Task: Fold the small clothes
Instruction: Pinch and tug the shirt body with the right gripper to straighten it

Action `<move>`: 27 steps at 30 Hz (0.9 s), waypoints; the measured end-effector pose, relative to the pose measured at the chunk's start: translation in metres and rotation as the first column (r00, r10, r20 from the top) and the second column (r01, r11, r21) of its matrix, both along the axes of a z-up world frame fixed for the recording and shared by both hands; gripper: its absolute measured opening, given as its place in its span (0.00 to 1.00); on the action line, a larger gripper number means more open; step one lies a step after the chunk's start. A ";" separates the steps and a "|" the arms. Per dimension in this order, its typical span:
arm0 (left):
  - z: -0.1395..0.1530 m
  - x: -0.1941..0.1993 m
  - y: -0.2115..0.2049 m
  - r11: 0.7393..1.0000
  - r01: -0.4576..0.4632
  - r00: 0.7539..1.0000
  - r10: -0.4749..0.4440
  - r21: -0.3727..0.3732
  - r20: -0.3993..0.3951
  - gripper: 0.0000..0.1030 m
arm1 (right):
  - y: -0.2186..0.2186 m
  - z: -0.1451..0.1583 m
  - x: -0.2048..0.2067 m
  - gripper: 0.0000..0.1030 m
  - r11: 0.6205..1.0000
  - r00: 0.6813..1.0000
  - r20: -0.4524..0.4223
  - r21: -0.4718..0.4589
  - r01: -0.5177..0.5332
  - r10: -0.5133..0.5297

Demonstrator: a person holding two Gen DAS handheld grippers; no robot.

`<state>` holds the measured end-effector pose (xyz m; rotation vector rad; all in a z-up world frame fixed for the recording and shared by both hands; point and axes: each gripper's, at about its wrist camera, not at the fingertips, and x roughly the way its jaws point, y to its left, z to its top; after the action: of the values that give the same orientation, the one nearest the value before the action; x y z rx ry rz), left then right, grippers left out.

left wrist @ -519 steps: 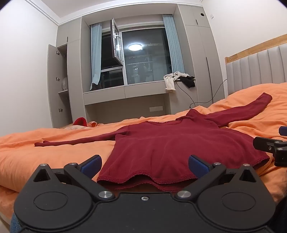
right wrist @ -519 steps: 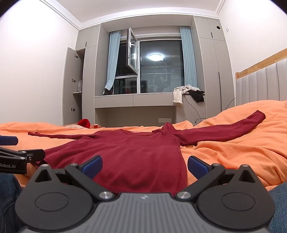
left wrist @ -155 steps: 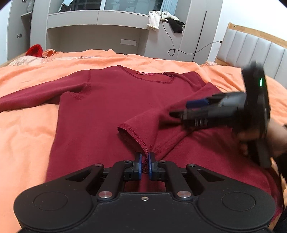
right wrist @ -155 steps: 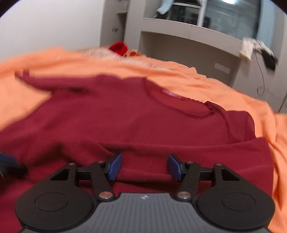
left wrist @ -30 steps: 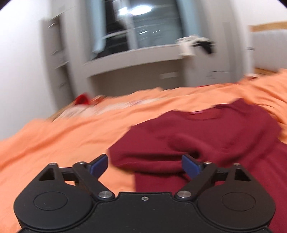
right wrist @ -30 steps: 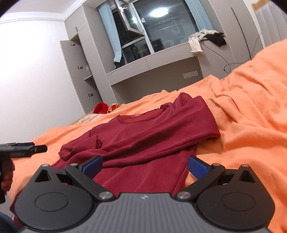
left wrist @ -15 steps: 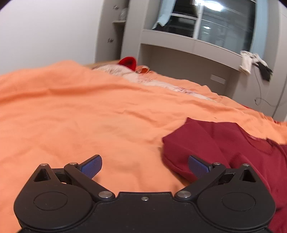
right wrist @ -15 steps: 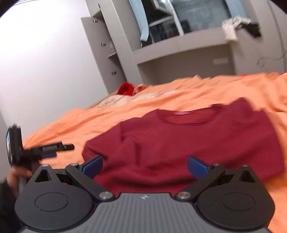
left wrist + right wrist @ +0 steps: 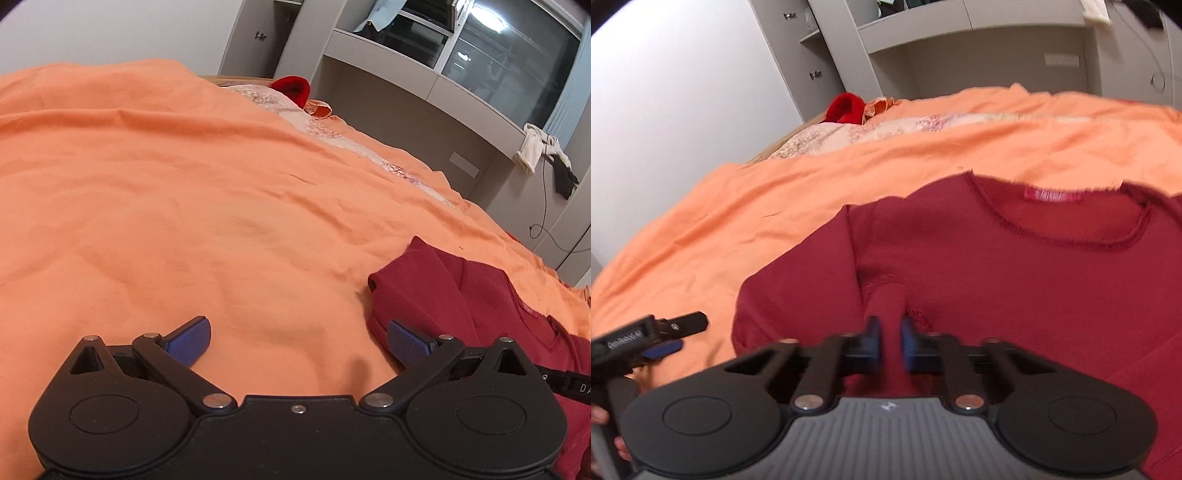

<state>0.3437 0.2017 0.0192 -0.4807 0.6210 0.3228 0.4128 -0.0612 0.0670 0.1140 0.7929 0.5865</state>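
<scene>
A dark red long-sleeved top (image 9: 1015, 280) lies on the orange bedspread (image 9: 184, 206), sleeves folded in over the body, neckline and red label away from me. My right gripper (image 9: 889, 341) is shut on a raised pinch of the top's cloth over the left folded sleeve. My left gripper (image 9: 297, 341) is open and empty, low over the bedspread just left of the top's folded shoulder (image 9: 417, 291). The left gripper also shows in the right wrist view (image 9: 661, 338), at the top's left edge.
A bright red cloth (image 9: 291, 88) and a pale patterned sheet (image 9: 325, 129) lie at the bed's far side. Grey cupboards and a window shelf (image 9: 424, 81) stand beyond, with white and black clothes (image 9: 543, 155) hanging off it.
My right gripper dropped down onto the top and closed on a pinch of its cloth. My left gripper stayed open and moved a little closer to the top's left edge.
</scene>
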 end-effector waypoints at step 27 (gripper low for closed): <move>-0.002 -0.003 -0.002 0.999 0.028 0.999 -0.028 0.037 -0.018 0.99 | -0.120 -0.019 -0.219 0.32 0.980 0.918 0.357 0.150 0.128 -0.174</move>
<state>0.3406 0.1996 0.0167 -0.4339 0.6370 0.3114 0.1936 -0.1812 0.0477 0.1716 0.3767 0.4897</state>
